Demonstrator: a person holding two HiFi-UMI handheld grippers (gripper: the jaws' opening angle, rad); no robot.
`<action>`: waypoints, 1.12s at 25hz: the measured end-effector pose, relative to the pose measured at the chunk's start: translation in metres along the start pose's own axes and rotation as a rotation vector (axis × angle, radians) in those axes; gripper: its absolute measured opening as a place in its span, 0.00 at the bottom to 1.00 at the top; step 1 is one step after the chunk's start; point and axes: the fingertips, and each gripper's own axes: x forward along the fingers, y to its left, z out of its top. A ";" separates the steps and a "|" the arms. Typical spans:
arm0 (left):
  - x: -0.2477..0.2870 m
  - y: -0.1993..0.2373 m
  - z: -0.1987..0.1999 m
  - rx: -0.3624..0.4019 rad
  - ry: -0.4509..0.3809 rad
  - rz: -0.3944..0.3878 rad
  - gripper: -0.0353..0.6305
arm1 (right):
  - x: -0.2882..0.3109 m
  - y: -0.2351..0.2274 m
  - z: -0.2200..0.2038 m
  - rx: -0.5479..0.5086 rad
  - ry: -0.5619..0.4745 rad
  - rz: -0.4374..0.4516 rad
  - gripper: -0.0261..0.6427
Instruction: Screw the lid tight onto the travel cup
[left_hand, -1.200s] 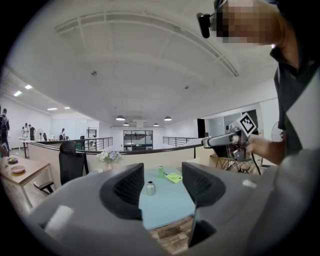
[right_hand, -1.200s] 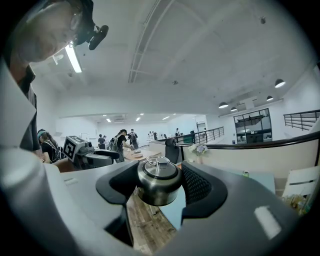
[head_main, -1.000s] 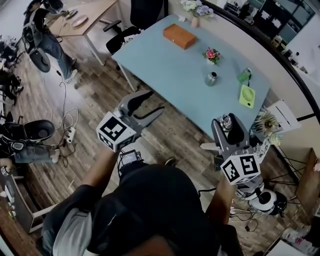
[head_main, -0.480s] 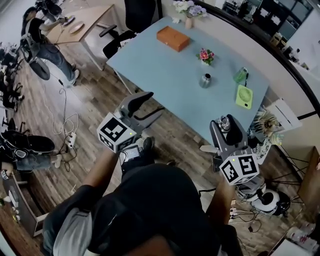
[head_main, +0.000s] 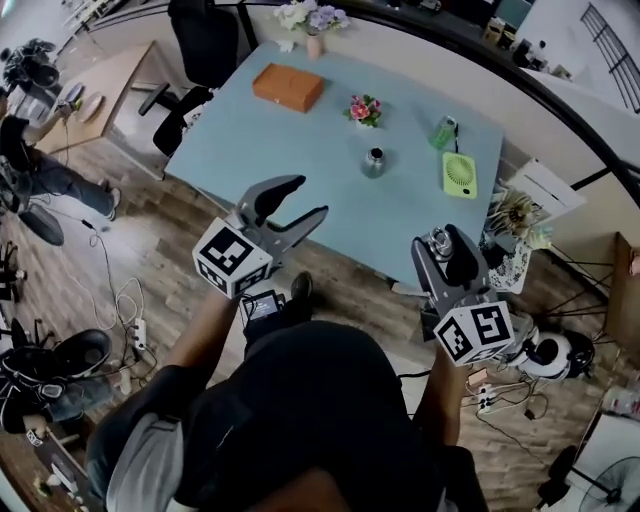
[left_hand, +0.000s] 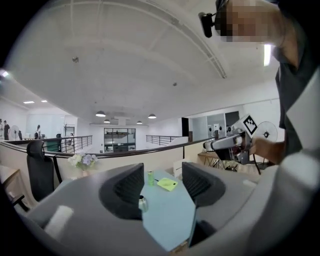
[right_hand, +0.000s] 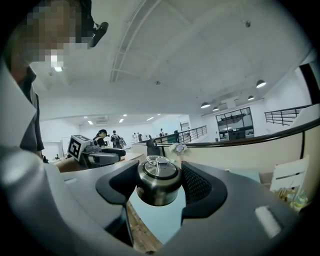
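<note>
Right gripper (right_hand: 159, 184) is clamped on the steel lid (right_hand: 159, 172). Its two jaws press the lid's sides, and the lid's top, with a wire loop on it, faces up. In the head view the same gripper (head_main: 445, 245) is at the person's right, near the desk's (head_main: 260, 140) near corner, with the lid (head_main: 436, 238) showing between its jaws.

Left gripper (left_hand: 162, 182) stands with its jaws apart and nothing between them; only the desk shows through the gap. In the head view it (head_main: 312, 197) is at the person's left, pointing toward the desk.

The cup (head_main: 373, 161) stands upright on the pale blue desk toward its far side, well apart from both grippers. In the left gripper view it (left_hand: 143, 203) shows just beside the inner edge of the left jaw, far off on the desk.

Near the cup are a small flower pot (head_main: 364, 109), a green fan (head_main: 459, 174) lying flat and a green bottle (head_main: 445, 132). An orange box (head_main: 288, 87) lies nearer the far left corner, and a vase (head_main: 312, 16) of flowers stands at the far edge.
</note>
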 end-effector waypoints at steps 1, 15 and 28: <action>0.006 0.007 0.001 0.001 -0.004 -0.020 0.48 | 0.005 -0.001 0.002 0.000 0.000 -0.019 0.43; 0.053 0.090 -0.005 0.003 -0.029 -0.220 0.48 | 0.068 -0.003 0.011 0.012 0.001 -0.217 0.43; 0.080 0.143 -0.029 -0.055 -0.045 -0.315 0.48 | 0.121 -0.006 0.013 0.033 0.030 -0.271 0.43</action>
